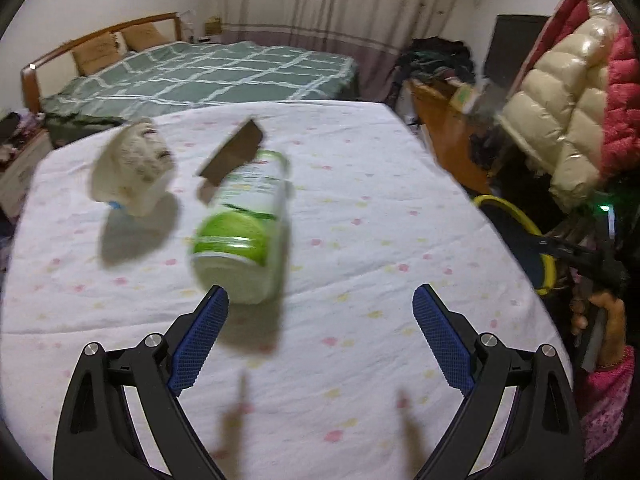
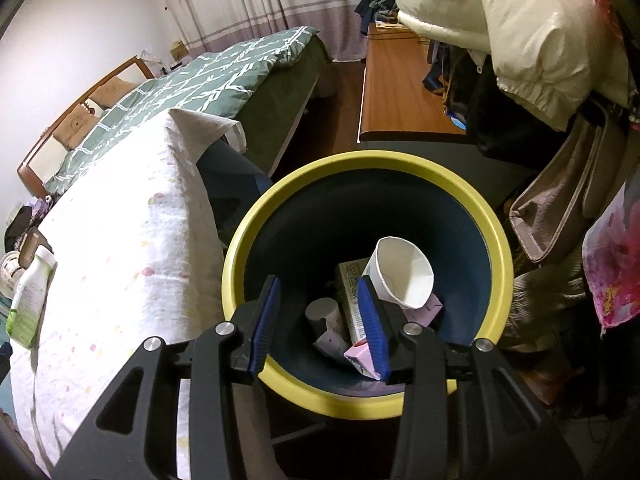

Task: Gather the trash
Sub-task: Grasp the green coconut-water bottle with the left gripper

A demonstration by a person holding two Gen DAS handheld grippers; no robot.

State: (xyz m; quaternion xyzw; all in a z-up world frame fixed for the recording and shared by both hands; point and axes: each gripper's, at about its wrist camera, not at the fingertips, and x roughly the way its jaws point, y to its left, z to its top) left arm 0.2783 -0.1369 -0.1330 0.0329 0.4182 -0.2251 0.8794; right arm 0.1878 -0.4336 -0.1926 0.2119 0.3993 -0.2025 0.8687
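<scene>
Over the bin: right gripper (image 2: 320,320) open, empty above bin (image 2: 496,248); cup (image 2: 404,276), cartons binned.
Left gripper (image 1: 320,320): wide open, empty.
Remaining: bottle (image 1: 244,216) at 11 o'clock, tissue wad (image 1: 132,168).

The bottle (image 1: 240,232) was white with green labelling; the sheet (image 1: 360,208) was white with pastel flowers; the bin (image 2: 472,216) was navy inside its yellow rim.

Left gripper (image 1: 320,300): black plastic linkage arms showing triangular cut-outs, silver round screws sitting at the joints, blue ribbed pads (image 1: 202,340) lining both fingers. Right gripper (image 2: 318,312): showing the same black frame, silver screws, blue grooved pads (image 2: 372,324). Person's hand (image 1: 600,316): bare skin showing, pink patterned sleeve covering the wrist.
</scene>
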